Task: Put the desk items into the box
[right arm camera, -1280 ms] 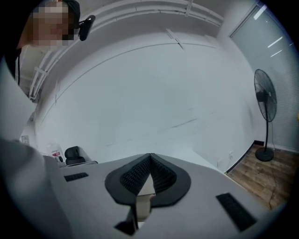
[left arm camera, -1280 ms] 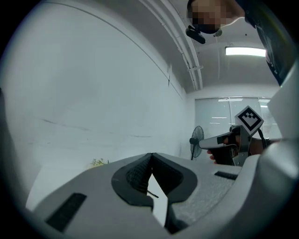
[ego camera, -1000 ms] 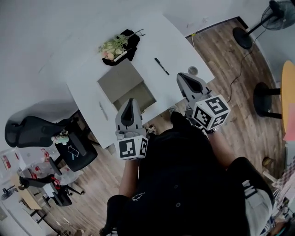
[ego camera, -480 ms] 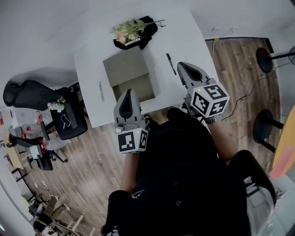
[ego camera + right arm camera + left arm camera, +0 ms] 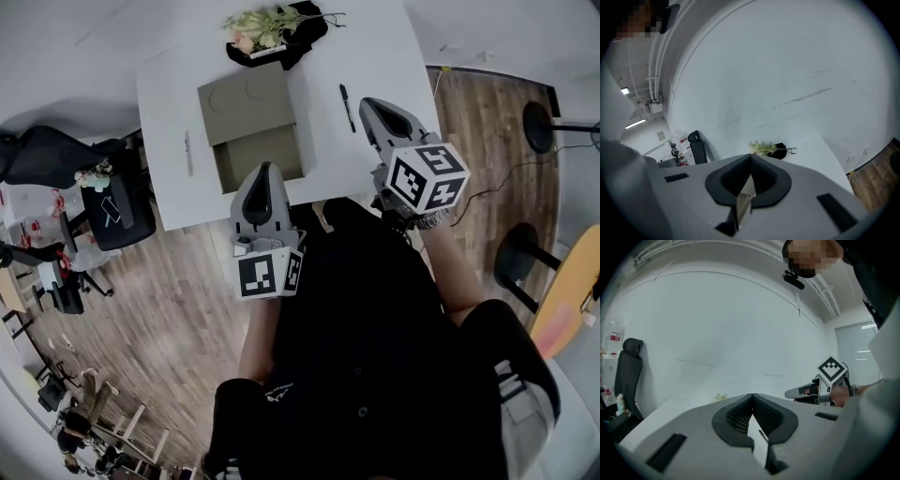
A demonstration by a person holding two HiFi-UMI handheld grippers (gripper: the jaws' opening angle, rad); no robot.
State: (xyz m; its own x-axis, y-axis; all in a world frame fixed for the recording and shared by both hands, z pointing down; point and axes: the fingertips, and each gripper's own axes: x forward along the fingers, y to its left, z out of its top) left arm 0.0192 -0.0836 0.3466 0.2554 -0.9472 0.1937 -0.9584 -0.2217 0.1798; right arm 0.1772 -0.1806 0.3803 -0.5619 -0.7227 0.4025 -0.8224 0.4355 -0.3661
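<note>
"Cardboard box point(image 5: 248, 97): where does it sit?"

"On the white desk point(image 5: 375, 56), flaps open, with flowers point(image 5: 267, 21) behind it. A black pen point(image 5: 347, 107) lies on the desk to the right of the box, and a slim pale item point(image 5: 187, 153) lies to its left (too small to name)."

"And the left gripper point(image 5: 264, 173)?"

"At the desk's near edge, just in front of the box. Its jaws are pressed together at the tips with nothing between them."

"The right gripper point(image 5: 367, 105)?"

"Over the desk's right part, near the black pen, likewise clenched and empty."
</note>
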